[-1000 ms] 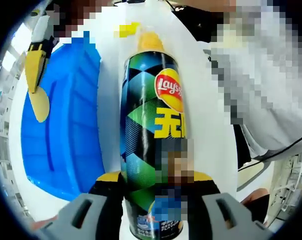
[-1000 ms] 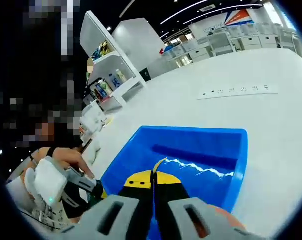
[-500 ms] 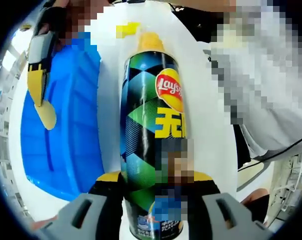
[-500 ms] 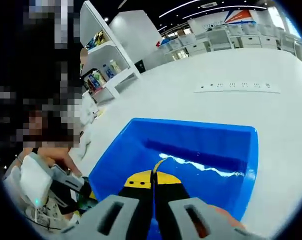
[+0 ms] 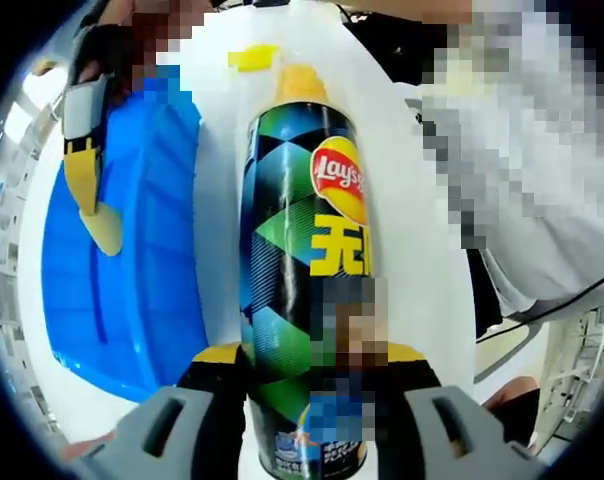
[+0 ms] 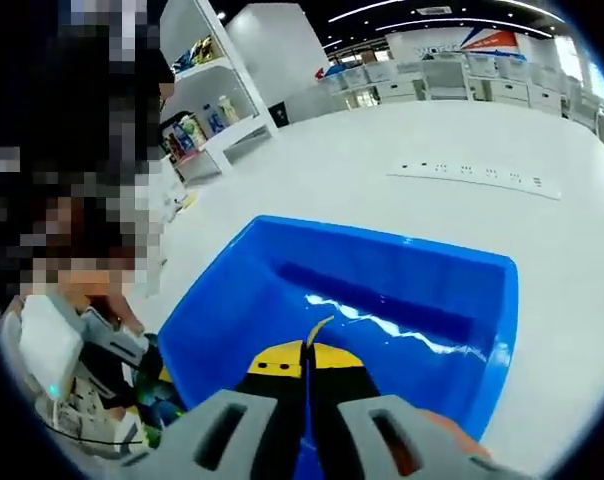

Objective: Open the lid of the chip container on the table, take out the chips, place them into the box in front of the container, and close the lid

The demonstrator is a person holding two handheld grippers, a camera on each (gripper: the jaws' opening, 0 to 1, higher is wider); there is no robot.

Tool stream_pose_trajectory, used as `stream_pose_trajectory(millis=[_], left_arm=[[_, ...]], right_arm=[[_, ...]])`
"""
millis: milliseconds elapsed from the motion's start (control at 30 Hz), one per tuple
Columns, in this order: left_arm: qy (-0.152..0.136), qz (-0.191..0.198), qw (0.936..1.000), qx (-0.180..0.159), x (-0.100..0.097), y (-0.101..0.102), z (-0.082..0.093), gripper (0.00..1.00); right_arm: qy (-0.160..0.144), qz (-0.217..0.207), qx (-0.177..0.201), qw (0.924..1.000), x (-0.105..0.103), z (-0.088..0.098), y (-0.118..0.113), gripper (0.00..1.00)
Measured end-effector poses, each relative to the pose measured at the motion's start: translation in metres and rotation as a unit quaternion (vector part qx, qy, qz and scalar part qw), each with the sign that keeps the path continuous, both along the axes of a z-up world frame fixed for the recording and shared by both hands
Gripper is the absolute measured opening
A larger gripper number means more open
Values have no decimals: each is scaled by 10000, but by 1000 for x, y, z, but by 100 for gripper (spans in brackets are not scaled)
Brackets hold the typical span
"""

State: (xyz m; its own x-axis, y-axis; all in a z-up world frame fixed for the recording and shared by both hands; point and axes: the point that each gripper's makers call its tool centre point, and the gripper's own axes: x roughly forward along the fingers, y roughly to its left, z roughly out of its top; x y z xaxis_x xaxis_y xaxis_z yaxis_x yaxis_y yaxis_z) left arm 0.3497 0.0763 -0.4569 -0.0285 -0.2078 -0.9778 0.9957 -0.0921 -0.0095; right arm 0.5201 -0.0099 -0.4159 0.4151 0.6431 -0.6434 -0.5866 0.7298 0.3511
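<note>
- We note the chip container (image 5: 302, 270) carries a glossy printed wrap.
- We find the blue box (image 6: 382, 300) in smooth, shiny plastic.
- We record the table (image 6: 402, 170) as smooth, matt white.
- We see the chip (image 5: 104, 228) as pale and matt.

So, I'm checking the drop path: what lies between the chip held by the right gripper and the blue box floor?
Nothing: in the right gripper view the chip in the right gripper hangs over the bare floor of the blue box.
</note>
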Motion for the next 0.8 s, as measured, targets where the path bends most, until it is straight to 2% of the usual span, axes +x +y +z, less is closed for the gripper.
stream_pose_trajectory(millis=[167, 300, 633, 800], left_arm=[[-1, 3, 10000, -8, -1, 0, 0, 50], [4, -2, 10000, -5, -3, -1, 0, 50], [-5, -7, 10000, 20, -3, -1, -1, 50], [-4, -9, 10000, 39, -5, -2, -1, 51]], right_arm=[[24, 74, -138, 9999, -1, -3, 0, 4], [46, 96, -112, 9999, -6, -2, 1, 10], [-293, 196, -374, 9987, -8, 3, -8, 17], [-300, 168, -414, 9986, 0, 3, -12, 18]])
